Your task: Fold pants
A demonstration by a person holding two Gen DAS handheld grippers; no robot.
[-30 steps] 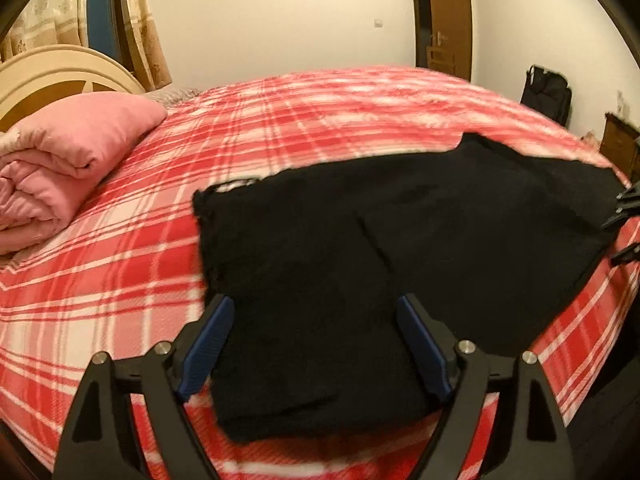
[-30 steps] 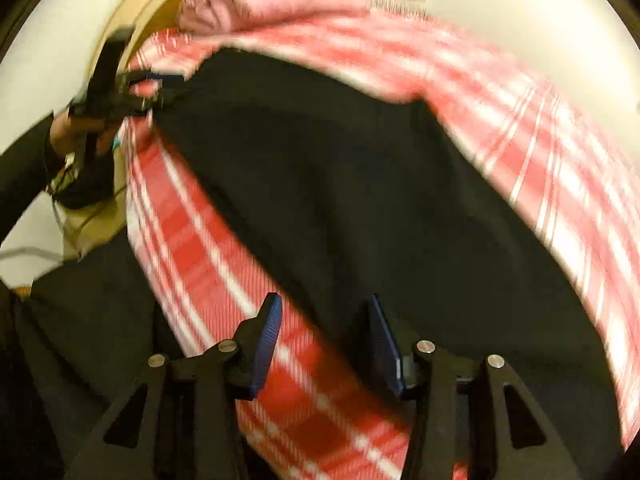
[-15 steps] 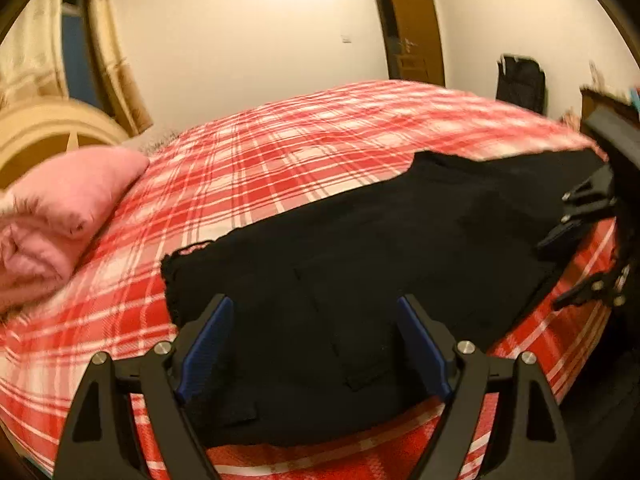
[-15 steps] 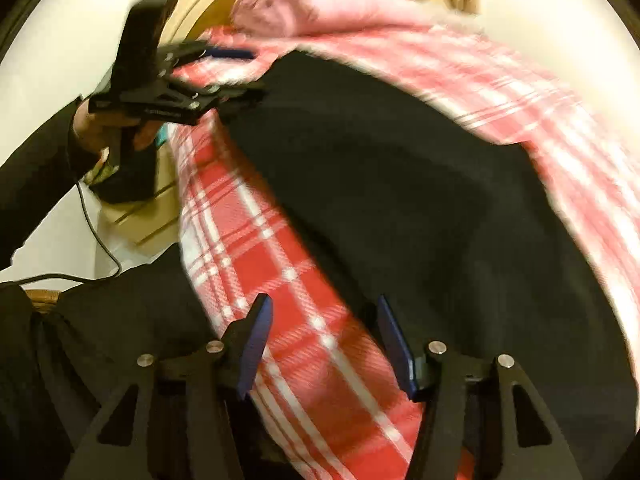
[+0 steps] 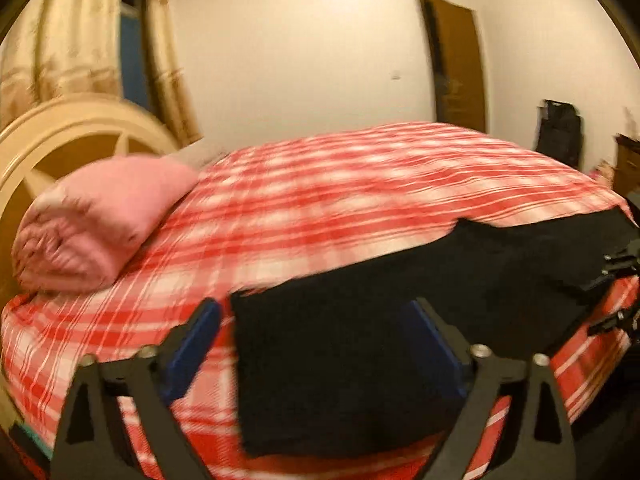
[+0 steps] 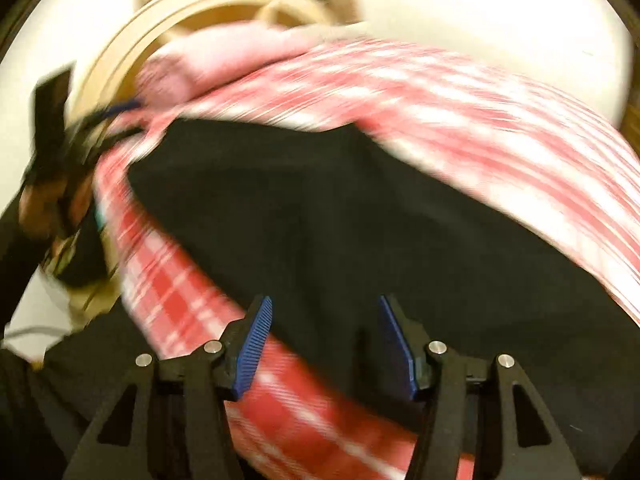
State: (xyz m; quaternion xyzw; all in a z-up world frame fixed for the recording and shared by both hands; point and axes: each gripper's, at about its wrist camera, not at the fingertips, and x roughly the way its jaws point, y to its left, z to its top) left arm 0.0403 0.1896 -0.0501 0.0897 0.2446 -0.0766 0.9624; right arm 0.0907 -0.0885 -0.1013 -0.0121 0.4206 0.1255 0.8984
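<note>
Black pants [image 5: 400, 320] lie flat along the near edge of a bed with a red and white plaid cover [image 5: 340, 184]. My left gripper [image 5: 316, 344] is open and empty, hovering over the pants' left end. My right gripper [image 6: 326, 340] is open and empty, over the pants [image 6: 340, 232] near their near edge. The right gripper also shows at the right edge of the left wrist view [image 5: 620, 292]. The left gripper, held in a hand, shows at the left of the right wrist view [image 6: 100, 124]. Both views are blurred by motion.
A rolled pink quilt [image 5: 96, 224] lies by the cream headboard [image 5: 60, 140]. Curtains [image 5: 80, 40] hang behind. A brown door [image 5: 456, 64] and a black bag [image 5: 558, 132] stand at the far wall. My dark clothing [image 6: 80, 380] is beside the bed edge.
Both grippers have drawn back and tilted. The left view now looks more toward the headboard, with the pants' left end lower in frame. The right gripper's jaws have opened wider.
</note>
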